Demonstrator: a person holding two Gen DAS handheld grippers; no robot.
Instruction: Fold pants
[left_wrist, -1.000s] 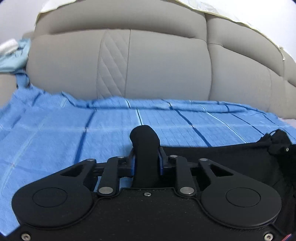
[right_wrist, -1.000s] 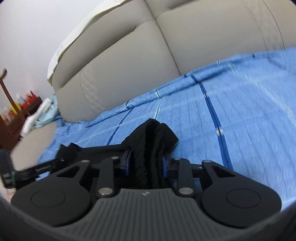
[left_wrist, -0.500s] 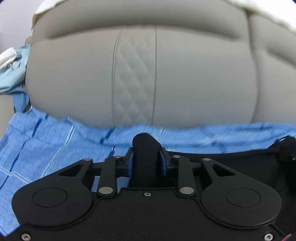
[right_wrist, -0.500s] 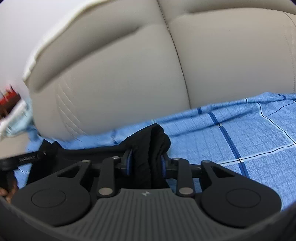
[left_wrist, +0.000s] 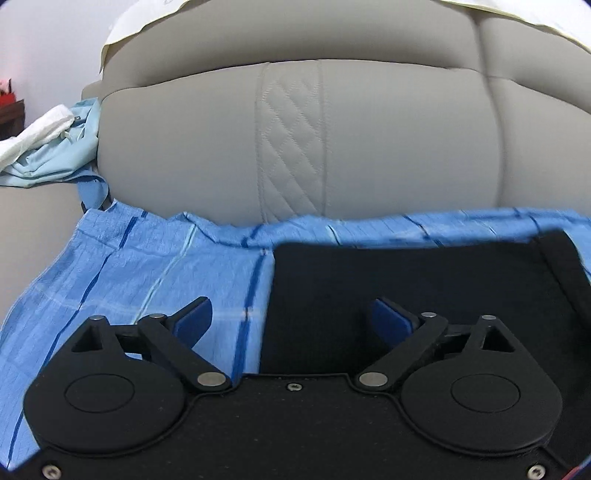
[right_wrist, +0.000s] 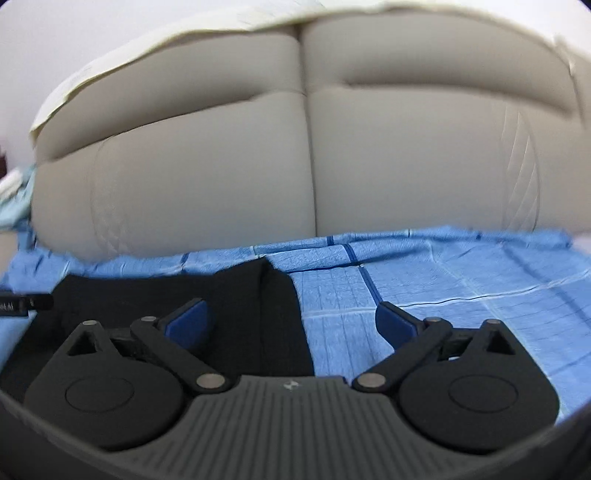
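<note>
The black pants (left_wrist: 424, 280) lie flat on a blue checked sheet (left_wrist: 147, 266) spread over the sofa seat. In the left wrist view their left edge runs down between my fingers. My left gripper (left_wrist: 291, 319) is open and empty just above that edge. In the right wrist view the pants (right_wrist: 236, 302) end at a folded right edge. My right gripper (right_wrist: 293, 321) is open and empty over that edge, with bare sheet (right_wrist: 461, 295) to its right.
The grey sofa backrest (left_wrist: 295, 140) rises right behind the pants. A pale blue and white cloth pile (left_wrist: 48, 147) sits on the left armrest. A cream cover (right_wrist: 147, 55) drapes the sofa top. The other gripper's tip (right_wrist: 22, 304) shows at far left.
Both grippers were shut on bunched black fabric and carried it toward the backrest. Now both have opened and let go, and the pants lie flat on the sheet.
</note>
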